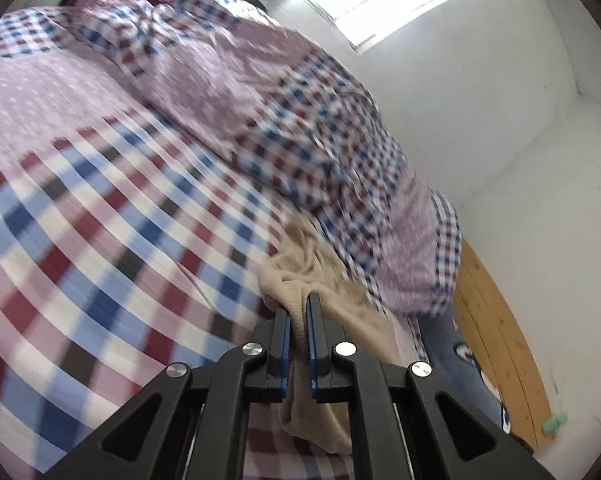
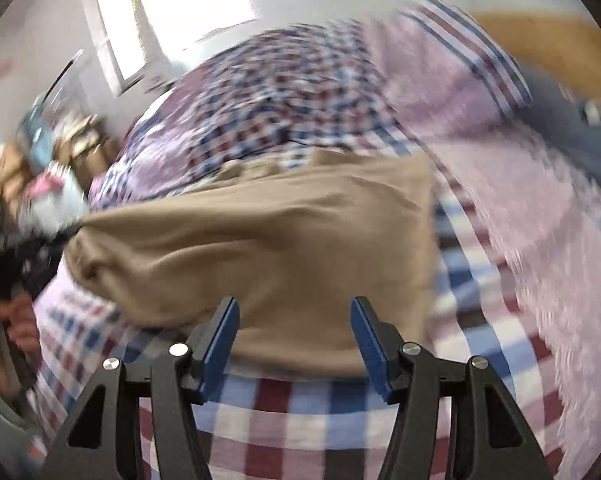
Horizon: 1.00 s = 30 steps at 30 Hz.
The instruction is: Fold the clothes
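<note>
White walls and a bright window (image 1: 396, 4) enclose a bed (image 1: 100, 240) spread with a checked sheet in red, blue and white; a rumpled quilt (image 1: 260, 92) in lilac and small check is heaped along the far side, and a wooden bed frame (image 1: 500, 340) shows at the right edge.

Left side first: the left gripper (image 1: 299, 308) is pressed together on a bunched edge of the tan garment (image 1: 312, 264) — soft, fleecy cloth that hangs down between its blue pads and trails over the sheet toward the quilt.

From the right wrist view, the tan garment (image 2: 260, 240) lies as one broad panel across the middle of the bed, its near edge just ahead of the right gripper (image 2: 295, 320). That gripper stands spread, nothing between its pads, hovering over the near hem. A person's hand (image 2: 4, 324) is partly visible at the far left edge of this view.

Both views are blurred, so fine creases cannot be read.

Judged step: one edge is pinched and the panel is being laid over or drawn flat for a fold. To do it well:

- Keep the left pinch firm; fleece of this kind may slip if only a thin lip is caught.
- Bring the spread gripper to a matching corner or hem — not mid-panel — so both ends travel evenly.
- Keep the cloth clear of the quilt, which could snag the far edge.
</note>
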Each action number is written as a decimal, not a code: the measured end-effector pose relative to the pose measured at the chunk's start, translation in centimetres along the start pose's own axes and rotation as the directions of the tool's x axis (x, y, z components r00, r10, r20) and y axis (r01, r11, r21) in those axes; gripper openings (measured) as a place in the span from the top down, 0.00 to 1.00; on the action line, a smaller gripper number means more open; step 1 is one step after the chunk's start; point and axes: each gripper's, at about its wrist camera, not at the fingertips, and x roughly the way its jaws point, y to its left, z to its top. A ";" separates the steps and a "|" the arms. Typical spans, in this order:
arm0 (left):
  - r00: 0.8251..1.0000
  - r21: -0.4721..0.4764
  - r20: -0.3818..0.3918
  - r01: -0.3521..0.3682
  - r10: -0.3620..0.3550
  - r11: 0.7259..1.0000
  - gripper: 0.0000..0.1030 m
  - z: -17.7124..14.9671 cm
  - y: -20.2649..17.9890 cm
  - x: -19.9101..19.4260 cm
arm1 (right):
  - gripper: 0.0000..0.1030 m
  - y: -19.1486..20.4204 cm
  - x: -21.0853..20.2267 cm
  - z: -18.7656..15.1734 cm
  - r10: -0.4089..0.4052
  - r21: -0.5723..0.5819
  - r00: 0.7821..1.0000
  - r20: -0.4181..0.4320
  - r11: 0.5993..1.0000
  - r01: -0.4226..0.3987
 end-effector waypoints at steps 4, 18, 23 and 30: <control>0.997 -0.037 0.077 -0.023 0.026 0.999 0.95 1.7 1.7 -1.9 | 0.40 -2.4 0.8 -0.5 0.003 0.085 0.998 -0.070 0.996 0.003; 0.987 -0.036 0.080 -0.134 0.137 0.990 0.95 2.1 3.4 -1.6 | 0.98 -1.0 2.4 -1.7 0.010 0.009 0.984 -0.176 1.000 -0.009; 0.989 -0.048 0.073 -0.122 0.126 0.991 0.95 2.1 3.5 -1.8 | 1.00 -0.9 -2.0 0.3 -0.041 -0.001 0.999 0.017 0.999 0.041; 0.986 0.110 0.158 -0.075 0.057 0.991 0.95 1.5 -0.8 -3.3 | 1.00 -3.4 -8.1 2.7 -0.210 0.099 0.940 0.267 0.977 0.190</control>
